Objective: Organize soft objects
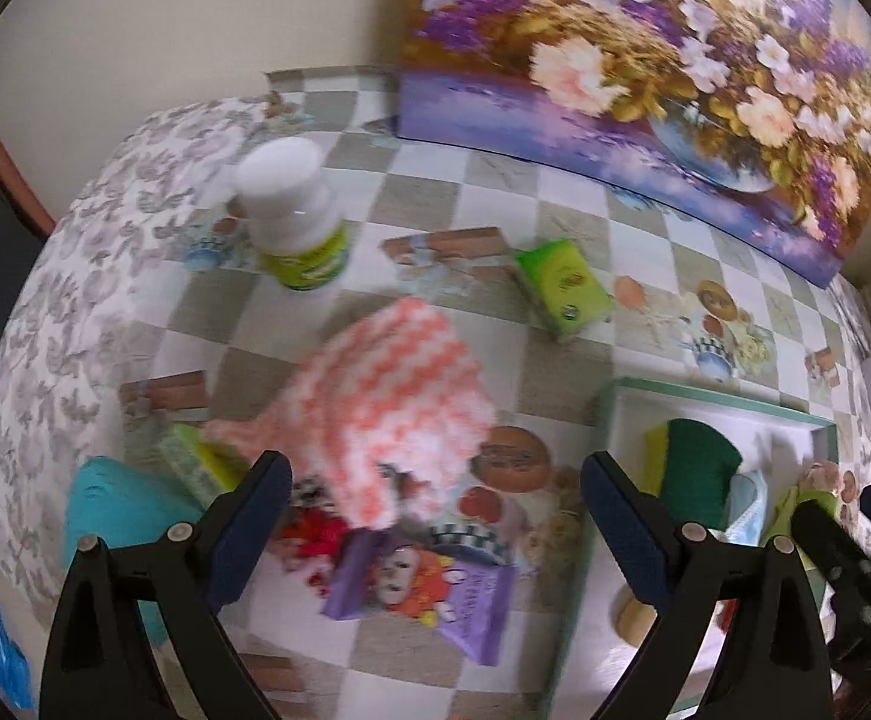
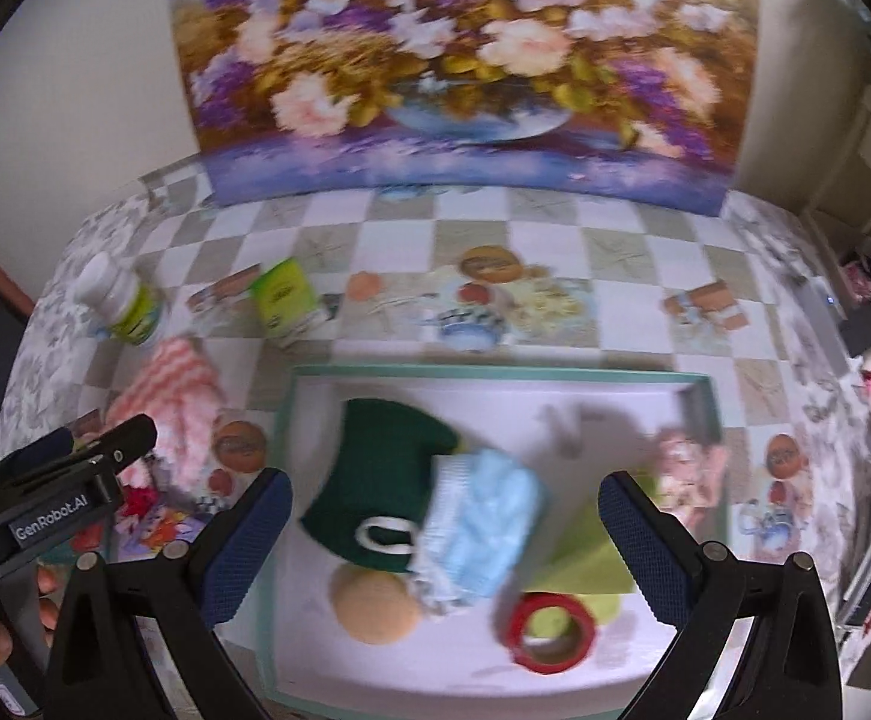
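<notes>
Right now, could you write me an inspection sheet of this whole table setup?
Surface: checkered tablecloth, patterned.
Job's things: pink-white knit cloth on the tablecloth; white tray holds a green knit piece, light blue cloth, tan round pad and red tape ring.
Clutter: white bottle, green packet, purple packet.
Grippers: left hand-held gripper open, empty; right hand-held gripper open above the tray.
Cables: nothing seen.
Surroundings: flower painting against the wall.
</notes>
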Available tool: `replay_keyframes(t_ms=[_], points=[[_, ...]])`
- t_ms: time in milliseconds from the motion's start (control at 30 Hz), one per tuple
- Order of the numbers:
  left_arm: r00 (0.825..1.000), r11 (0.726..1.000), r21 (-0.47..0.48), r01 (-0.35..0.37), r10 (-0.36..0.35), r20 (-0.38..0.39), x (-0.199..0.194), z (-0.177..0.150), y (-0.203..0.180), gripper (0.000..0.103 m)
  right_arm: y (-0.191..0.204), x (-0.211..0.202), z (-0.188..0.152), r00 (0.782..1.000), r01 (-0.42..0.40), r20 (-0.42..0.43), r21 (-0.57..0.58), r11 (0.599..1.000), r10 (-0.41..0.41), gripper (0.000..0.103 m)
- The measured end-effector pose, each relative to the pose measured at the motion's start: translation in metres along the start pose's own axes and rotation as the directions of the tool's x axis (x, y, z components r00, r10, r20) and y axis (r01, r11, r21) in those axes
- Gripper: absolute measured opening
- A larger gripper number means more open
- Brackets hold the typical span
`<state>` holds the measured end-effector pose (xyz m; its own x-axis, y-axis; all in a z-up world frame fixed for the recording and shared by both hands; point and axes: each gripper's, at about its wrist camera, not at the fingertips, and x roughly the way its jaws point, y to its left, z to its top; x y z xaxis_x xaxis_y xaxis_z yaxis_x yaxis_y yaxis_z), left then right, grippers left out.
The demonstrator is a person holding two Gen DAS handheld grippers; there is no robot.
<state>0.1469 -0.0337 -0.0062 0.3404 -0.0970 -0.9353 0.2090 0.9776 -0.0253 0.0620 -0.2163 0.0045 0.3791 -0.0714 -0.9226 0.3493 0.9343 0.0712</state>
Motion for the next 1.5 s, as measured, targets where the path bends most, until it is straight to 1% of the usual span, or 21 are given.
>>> replay_keyframes(t_ms=[67,133,300,400,533,667,767,933,1167,1333,1433,1500], points=[[1.0,1.0,-0.003,-0.018,0.018,0.009,-0.004,0.0,0.008,0.097,0.01,0.006,-0.002,1.0,-0.021,-0.018,-0.014,1.0,0.021,0.103],[0.999,1.0,-0.008,-0.029,0.029,0.017,-0.008,0.0,0.016,0.097,0.022,0.01,-0.003,0.999,-0.026,-0.029,-0.034,0.999,0.025,0.103],[0.999,0.998,-0.041,-0.04,0.041,0.027,-0.015,-0.003,0.04,0.097,0.047,0.016,-0.007,0.997,-0.059,-0.05,-0.079,0.995,0.055,0.103],[0.998,0.997,-0.049,-0.058,0.059,0.019,-0.016,-0.005,0.054,0.097,0.065,0.021,-0.012,0.994,-0.095,-0.071,-0.106,0.99,0.088,0.103],[0.998,0.995,-0.078,-0.067,0.068,0.013,-0.017,-0.009,0.072,0.097,0.084,0.027,-0.02,0.99,-0.12,-0.096,-0.143,0.982,0.107,0.103],[0.997,0.993,-0.099,-0.07,0.072,0.016,-0.018,-0.01,0.084,0.097,0.104,0.039,-0.032,0.98,-0.161,-0.146,-0.171,0.972,0.137,0.103],[0.997,0.992,-0.102,-0.076,0.077,0.007,-0.016,-0.011,0.091,0.097,0.118,0.048,-0.04,0.976,-0.163,-0.177,-0.205,0.965,0.127,0.103],[0.998,0.993,-0.099,-0.067,0.065,-0.029,-0.005,-0.012,0.097,0.097,0.135,0.057,-0.049,0.97,-0.178,-0.209,-0.259,0.949,0.125,0.103],[0.998,0.993,-0.111,-0.051,0.047,-0.037,-0.001,-0.011,0.102,0.097,0.152,0.07,-0.056,0.963,-0.19,-0.241,-0.301,0.935,0.118,0.103],[0.998,0.992,-0.119,-0.051,0.047,-0.038,0.0,-0.011,0.106,0.097,0.166,0.08,-0.062,0.965,-0.179,-0.245,-0.347,0.921,0.095,0.103],[0.996,0.99,-0.115,-0.081,0.076,-0.044,0.003,-0.01,0.108,0.097,0.173,0.085,-0.061,0.967,-0.177,-0.238,-0.368,0.913,0.091,0.103],[0.995,0.989,-0.121,-0.088,0.082,-0.047,0.004,-0.01,0.111,0.097,0.175,0.087,-0.06,0.969,-0.174,-0.23,-0.381,0.908,0.089,0.103]])
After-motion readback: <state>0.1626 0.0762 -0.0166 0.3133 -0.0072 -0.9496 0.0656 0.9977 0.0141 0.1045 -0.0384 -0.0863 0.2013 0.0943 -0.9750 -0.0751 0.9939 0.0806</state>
